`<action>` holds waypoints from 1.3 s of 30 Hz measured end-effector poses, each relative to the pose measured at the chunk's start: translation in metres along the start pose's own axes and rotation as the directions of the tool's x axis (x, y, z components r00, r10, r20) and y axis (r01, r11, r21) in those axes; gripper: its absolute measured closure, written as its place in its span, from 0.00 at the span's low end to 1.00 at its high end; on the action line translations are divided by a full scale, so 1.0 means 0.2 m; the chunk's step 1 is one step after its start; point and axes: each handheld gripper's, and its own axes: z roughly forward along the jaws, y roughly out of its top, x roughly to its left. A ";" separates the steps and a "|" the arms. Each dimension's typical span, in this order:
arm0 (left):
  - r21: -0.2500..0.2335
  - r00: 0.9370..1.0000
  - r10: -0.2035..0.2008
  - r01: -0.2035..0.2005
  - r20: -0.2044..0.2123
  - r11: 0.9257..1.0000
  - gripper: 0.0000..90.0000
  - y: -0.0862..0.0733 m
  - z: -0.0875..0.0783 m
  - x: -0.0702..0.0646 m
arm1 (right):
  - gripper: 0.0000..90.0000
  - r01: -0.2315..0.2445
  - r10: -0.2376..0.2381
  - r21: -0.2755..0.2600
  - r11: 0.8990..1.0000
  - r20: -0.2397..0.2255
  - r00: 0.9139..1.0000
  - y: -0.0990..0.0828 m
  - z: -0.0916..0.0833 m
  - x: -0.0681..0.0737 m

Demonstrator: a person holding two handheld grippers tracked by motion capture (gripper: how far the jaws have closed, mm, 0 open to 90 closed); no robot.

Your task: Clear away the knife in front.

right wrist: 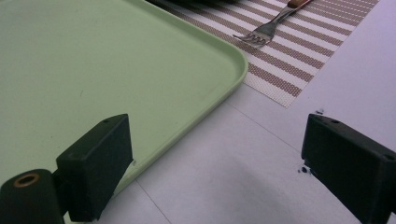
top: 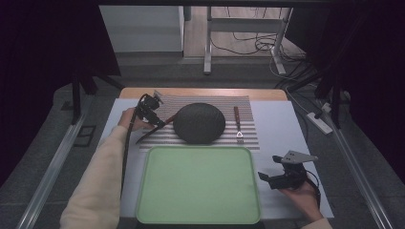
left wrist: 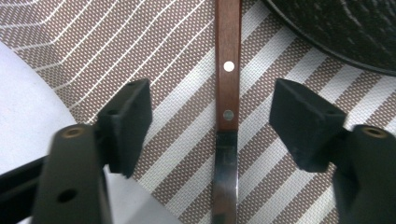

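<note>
- A staged recording bay in a lab or test room, not a lived-in dining room.
- Dark curtains (top: pixel 43 57) hang along both sides of the table (top: pixel 291 129).
- Loose cables (top: pixel 248 45) lie on the floor around bare desk legs (top: pixel 208 43), and a power strip (top: pixel 321 122) lies at the right.
- One place setting: striped placemat (top: pixel 248 136), dark plate (top: pixel 199 123), fork (top: pixel 237 125), knife (left wrist: pixel 226 121), green tray (top: pixel 198 185).
</note>
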 end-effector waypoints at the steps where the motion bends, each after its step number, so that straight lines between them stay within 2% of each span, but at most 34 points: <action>1: 0.005 1.000 0.001 -0.001 0.006 1.000 0.38 0.00 0.01 0.00 | 0.09 -0.001 0.001 0.001 1.000 0.000 1.000 0.00 0.00 0.00; 4: 0.030 1.000 0.013 -0.014 0.024 0.999 0.42 0.00 0.02 -0.01 | 0.09 0.000 0.000 0.003 1.000 0.000 1.000 0.00 0.00 0.00; 12: 0.087 0.999 0.034 -0.036 0.029 0.996 0.52 0.01 0.05 -0.02 | 0.09 -0.002 0.002 0.006 1.000 0.000 1.000 0.00 0.00 0.00; 17: 0.099 0.999 0.033 -0.036 0.029 0.994 0.62 0.01 0.06 -0.02 | 0.09 -0.003 0.003 0.008 1.000 -0.001 1.000 0.00 0.01 0.00; 18: 0.095 0.999 0.033 -0.036 0.041 0.995 0.65 0.01 0.06 -0.02 | 0.09 -0.004 0.004 0.008 1.000 -0.001 1.000 0.00 0.01 0.00; 20: 0.096 0.998 0.040 -0.044 0.039 0.994 0.74 0.02 0.06 -0.02 | 0.09 -0.002 0.002 0.011 1.000 0.000 1.000 0.00 0.01 0.00; 25: 0.117 0.998 0.044 -0.049 0.044 0.992 0.79 0.04 0.07 -0.02 | 0.09 -0.004 0.004 0.012 1.000 0.000 1.000 0.00 0.01 0.00; 27: 0.124 0.999 0.040 -0.044 0.030 0.991 0.85 0.04 0.07 -0.02 | 0.09 -0.004 0.004 0.013 1.000 -0.002 1.000 0.00 0.01 0.00; 39: 0.131 0.999 0.043 -0.045 0.013 0.990 0.86 0.05 0.07 -0.04 | 0.09 -0.003 0.003 0.013 1.000 -0.003 1.000 0.00 0.01 0.00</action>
